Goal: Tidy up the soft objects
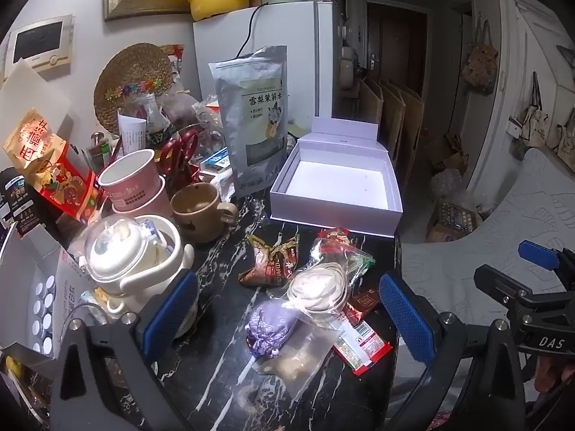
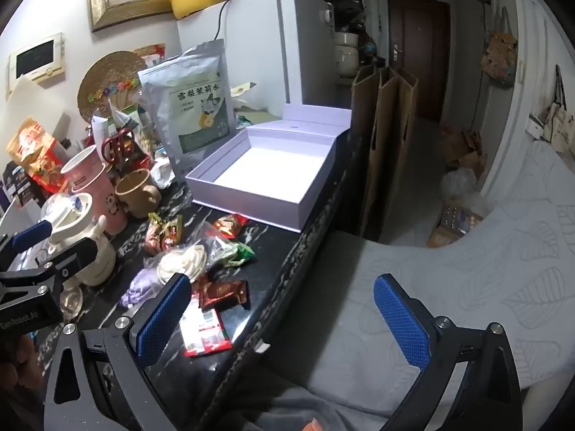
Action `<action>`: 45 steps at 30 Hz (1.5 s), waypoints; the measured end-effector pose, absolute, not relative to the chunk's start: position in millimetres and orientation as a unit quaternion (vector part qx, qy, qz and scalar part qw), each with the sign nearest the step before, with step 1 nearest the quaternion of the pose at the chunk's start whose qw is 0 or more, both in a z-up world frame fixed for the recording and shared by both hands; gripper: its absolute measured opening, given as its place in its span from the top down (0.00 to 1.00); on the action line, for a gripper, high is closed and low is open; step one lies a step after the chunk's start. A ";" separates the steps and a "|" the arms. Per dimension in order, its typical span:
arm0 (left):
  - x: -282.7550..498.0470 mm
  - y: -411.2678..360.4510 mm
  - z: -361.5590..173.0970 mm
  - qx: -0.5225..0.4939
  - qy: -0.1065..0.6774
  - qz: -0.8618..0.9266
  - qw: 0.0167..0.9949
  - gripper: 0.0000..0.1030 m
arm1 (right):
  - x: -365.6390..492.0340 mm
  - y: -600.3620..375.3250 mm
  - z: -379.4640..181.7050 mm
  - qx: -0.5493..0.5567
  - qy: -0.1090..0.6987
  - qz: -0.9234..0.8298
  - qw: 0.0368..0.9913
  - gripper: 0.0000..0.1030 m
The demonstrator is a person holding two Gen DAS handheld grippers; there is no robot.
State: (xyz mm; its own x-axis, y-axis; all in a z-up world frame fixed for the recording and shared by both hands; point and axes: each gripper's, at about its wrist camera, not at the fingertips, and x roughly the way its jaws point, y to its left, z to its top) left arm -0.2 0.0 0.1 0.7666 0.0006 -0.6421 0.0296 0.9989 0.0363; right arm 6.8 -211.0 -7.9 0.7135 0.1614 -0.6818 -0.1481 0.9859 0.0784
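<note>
Looking along the left claw [image 1: 289, 318], I see it spread wide and holding nothing, hovering just above a heap of soft packets on the dark marble bench [image 1: 215, 262]. Between its pads lie a purple pouch [image 1: 267, 327], a clear bag with a white coil [image 1: 321, 282], a clear bag with something beige [image 1: 300, 359], a brown wrapper [image 1: 273, 262] and a red-and-white packet [image 1: 363, 344]; a further red wrapper peeks out far behind the heap. Beyond the heap sits one white box [image 1: 334, 212], lid up and quite bare inside. So nothing is packed yet, I'd judge; the whole pile is left to do. One silver bag [image 1: 255, 118] stands to the left of the box, with one brown mug [image 1: 201, 212] nearer.

From the right claw's [image 2: 284, 318] side, it too is wide and empty, held off the bench's near edge, its right pad over a grey bed [image 2: 467, 269]. The same heap lies to its left, the box [image 2: 266, 201] far behind it. Here I count seven packets or so, some overlapping, so the count is unsure. Two claws, one box.
</note>
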 end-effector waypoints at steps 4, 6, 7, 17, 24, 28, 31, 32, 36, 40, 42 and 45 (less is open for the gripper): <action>-0.1 -0.2 0.1 0.019 0.342 -0.009 0.940 0.00 | 5.7 -211.4 -7.7 0.003 0.361 0.081 0.929 0.00; 0.8 0.0 -1.9 0.018 0.341 -0.010 0.940 0.00 | 5.3 -211.7 -7.7 0.004 0.361 0.080 0.929 0.00; 0.6 -0.5 -1.6 0.018 0.341 -0.010 0.940 0.00 | 5.2 -211.7 -7.7 0.004 0.361 0.080 0.929 0.00; -1.0 4.0 7.4 0.000 0.340 -0.018 0.940 0.00 | 3.5 -210.4 -2.9 0.005 0.358 0.082 0.930 0.00; -1.1 4.6 7.4 0.000 0.340 -0.018 0.940 0.00 | 3.8 -211.6 -4.5 0.002 0.356 0.084 0.931 0.00; -1.4 5.6 10.3 -0.001 0.337 -0.019 0.941 0.00 | 3.3 -210.7 -4.4 0.002 0.357 0.084 0.931 0.00; -2.0 5.6 10.0 -0.002 0.338 -0.020 0.941 0.00 | 3.3 -209.8 -4.7 0.001 0.356 0.084 0.931 0.00; -2.1 5.5 9.8 -0.001 0.337 -0.020 0.941 0.00 | 3.1 -209.7 -4.4 0.001 0.356 0.084 0.931 0.00; -2.8 5.1 10.2 -0.002 0.336 -0.020 0.942 0.00 | 3.0 -209.4 -4.3 0.001 0.356 0.083 0.931 0.00; -3.5 2.8 12.1 -0.002 0.335 -0.020 0.942 0.00 | 2.9 -209.3 -4.3 0.001 0.356 0.083 0.931 0.00; -3.5 2.7 12.1 -0.002 0.335 -0.020 0.942 0.00 | 2.8 -209.1 -4.3 0.000 0.356 0.083 0.931 0.00; -3.9 2.9 11.9 -0.002 0.335 -0.020 0.942 0.00 | 2.5 -209.1 -4.3 0.001 0.355 0.084 0.931 0.00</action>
